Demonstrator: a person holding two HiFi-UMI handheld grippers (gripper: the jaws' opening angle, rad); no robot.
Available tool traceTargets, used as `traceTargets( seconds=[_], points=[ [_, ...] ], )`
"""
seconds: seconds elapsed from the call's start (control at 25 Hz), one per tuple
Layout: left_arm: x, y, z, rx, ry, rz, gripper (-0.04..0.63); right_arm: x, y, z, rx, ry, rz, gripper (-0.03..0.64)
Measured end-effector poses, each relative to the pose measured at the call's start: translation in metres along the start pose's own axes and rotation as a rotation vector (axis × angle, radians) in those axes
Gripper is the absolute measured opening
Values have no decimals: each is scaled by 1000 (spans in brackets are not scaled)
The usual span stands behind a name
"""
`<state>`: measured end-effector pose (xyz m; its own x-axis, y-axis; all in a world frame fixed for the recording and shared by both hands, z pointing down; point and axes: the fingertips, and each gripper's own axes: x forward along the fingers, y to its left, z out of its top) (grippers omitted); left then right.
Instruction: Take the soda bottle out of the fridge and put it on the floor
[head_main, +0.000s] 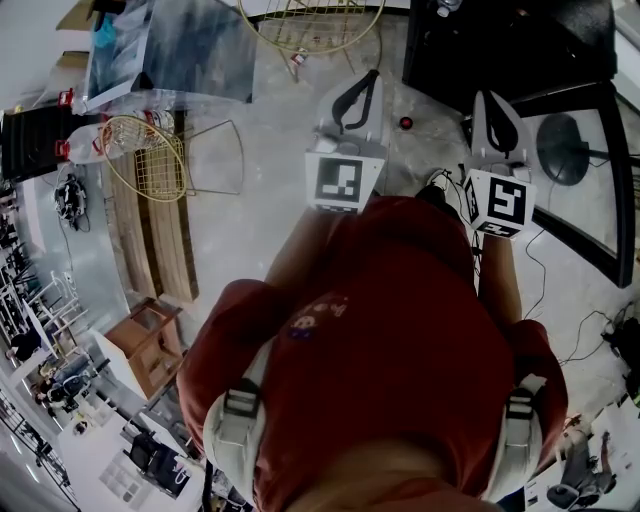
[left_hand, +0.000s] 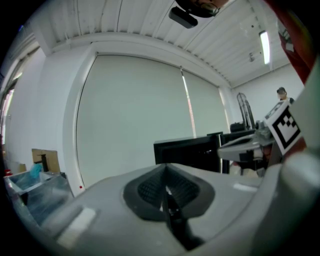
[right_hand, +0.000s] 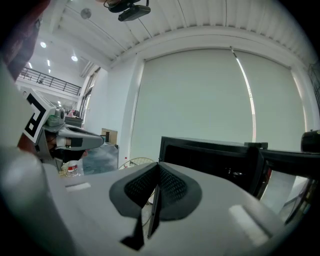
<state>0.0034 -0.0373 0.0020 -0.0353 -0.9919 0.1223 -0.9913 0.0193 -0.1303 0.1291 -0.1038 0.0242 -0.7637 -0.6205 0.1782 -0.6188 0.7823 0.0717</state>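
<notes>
left claw (left_hand: 166, 192) and right claw (right_hand: 156, 187) are both pressed together on nothing, facing the open black fridge (right_hand: 210, 155). no soda bottle shows in its dark inside. 2 red-labelled bottles (head_main: 80, 145) sit on the floor (head_main: 260, 220) far left, so the task looks either done or unstarted.

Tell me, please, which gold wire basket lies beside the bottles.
The wire basket at left, next to the bottles; the other wire basket sits at the top edge.
</notes>
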Motion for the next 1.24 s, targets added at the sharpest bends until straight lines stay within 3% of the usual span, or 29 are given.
traceTargets(
  seconds=[1.24],
  points=[
    [-5,-1,-3,-4,15,-1,-2,0,5,-8,-3,33,24,2]
  ],
)
